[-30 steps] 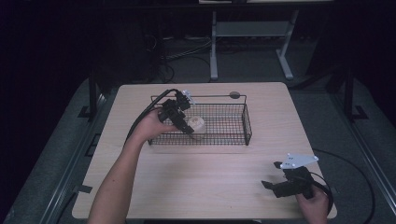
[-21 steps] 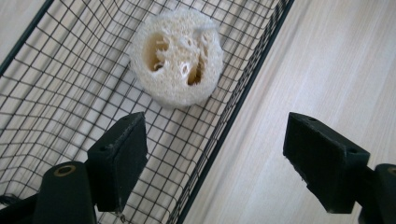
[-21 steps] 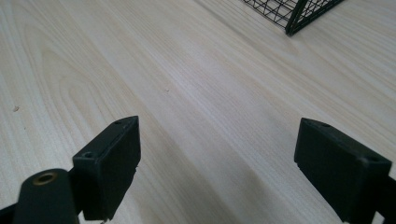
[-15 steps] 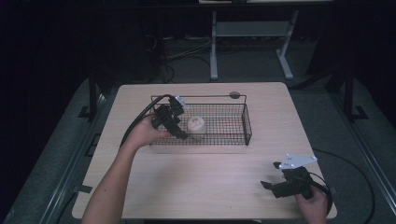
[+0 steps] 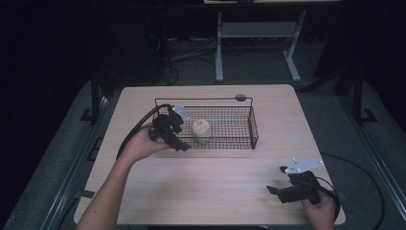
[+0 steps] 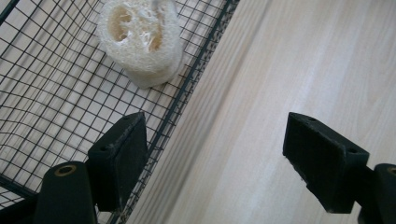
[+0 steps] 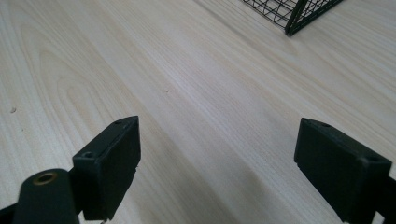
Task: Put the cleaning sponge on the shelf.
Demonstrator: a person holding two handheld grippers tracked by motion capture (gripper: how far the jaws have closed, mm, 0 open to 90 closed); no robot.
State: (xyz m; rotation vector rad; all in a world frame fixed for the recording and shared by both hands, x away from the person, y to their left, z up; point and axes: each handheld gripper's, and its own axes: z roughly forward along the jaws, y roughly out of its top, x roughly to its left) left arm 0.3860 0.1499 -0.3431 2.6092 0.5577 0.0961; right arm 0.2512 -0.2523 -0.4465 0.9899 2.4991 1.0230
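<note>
Left tongs (image 5: pixel 184 145) and right tongs (image 5: pixel 271 189) both gape empty, each held in an outstretched hand.

Pale wooden table (image 5: pixel 210 182), black wire basket (image 5: pixel 239 139) toward its far edge.

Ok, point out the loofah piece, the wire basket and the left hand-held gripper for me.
loofah piece (image 6: pixel 140 42), left gripper view, on its pale fibrous face.
wire basket (image 5: pixel 252 127), high view, on its right end wall.
left hand-held gripper (image 6: pixel 212 158), left gripper view, midway between its open fingertips.
</note>
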